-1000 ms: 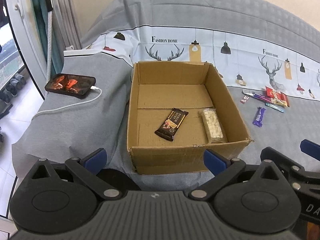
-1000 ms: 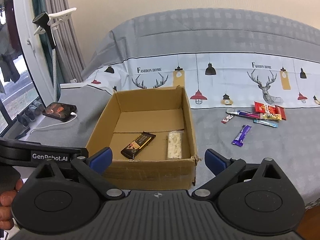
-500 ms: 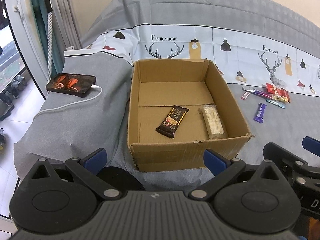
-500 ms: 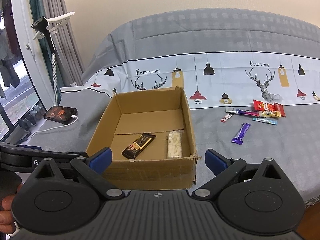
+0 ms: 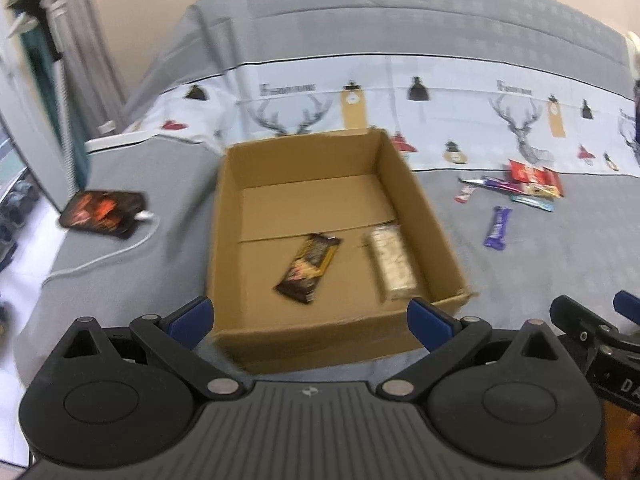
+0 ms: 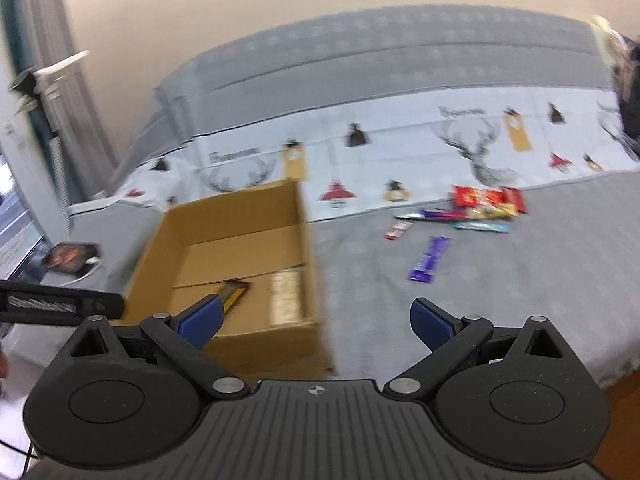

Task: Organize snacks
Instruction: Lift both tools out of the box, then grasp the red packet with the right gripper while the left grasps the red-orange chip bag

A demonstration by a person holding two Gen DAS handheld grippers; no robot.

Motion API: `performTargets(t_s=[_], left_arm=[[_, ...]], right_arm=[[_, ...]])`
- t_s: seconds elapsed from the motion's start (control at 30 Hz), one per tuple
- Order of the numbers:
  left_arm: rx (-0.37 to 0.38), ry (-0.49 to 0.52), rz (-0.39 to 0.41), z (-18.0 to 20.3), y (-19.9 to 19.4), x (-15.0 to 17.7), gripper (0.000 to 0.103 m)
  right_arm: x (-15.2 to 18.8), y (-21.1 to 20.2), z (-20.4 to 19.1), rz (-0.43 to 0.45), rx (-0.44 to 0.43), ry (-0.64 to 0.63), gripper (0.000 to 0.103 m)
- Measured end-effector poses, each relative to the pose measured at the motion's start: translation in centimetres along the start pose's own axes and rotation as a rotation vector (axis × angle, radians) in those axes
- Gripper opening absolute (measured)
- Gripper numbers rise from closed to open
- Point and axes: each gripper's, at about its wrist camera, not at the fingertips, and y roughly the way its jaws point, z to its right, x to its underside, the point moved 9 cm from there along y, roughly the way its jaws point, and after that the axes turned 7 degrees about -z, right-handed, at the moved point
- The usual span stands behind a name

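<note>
My right gripper (image 6: 314,320) has swung rightward; both views blur. From left: black phone (image 5: 102,213), brown cardboard box (image 5: 316,332) holding a dark wrapped bar (image 5: 309,267) and pale bar (image 5: 392,262), purple wrapper (image 6: 429,259) on grey bedspread (image 6: 500,280). My left gripper (image 5: 310,318) and the right one are spread wide, empty.

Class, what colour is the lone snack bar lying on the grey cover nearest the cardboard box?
Purple snack bar, clearest in the right wrist view.
</note>
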Motion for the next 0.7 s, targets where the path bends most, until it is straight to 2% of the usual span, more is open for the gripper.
performTargets(t_s=[0.17, 0.27, 0.4, 0.6, 0.7], left_arm=[[0.066, 0.042, -0.041, 4.4, 1.8, -2.8, 0.103], [0.068, 0.074, -0.058, 6.8, 3.3, -4.5, 0.103], [0.064, 0.081, -0.090, 8.9, 6.1, -7.0, 0.103], [0.061, 0.072, -0.127, 11.9, 10.7, -11.4, 0.103], [0.062, 0.079, -0.141, 13.4, 13.1, -13.1, 0.103]], right_arm=[[-1.6, 1.2, 6.5, 0.010, 0.085, 0.075, 0.100], [-2.9, 2.8, 10.5, 0.018, 0.147, 0.084, 0.100], [-4.9, 5.9, 15.7, -0.003, 0.180, 0.157, 0.100], [-9.9, 12.4, 25.0, 0.026, 0.255, 0.244, 0.101], [-12.8, 18.0, 29.5, 0.018, 0.291, 0.252, 0.101]])
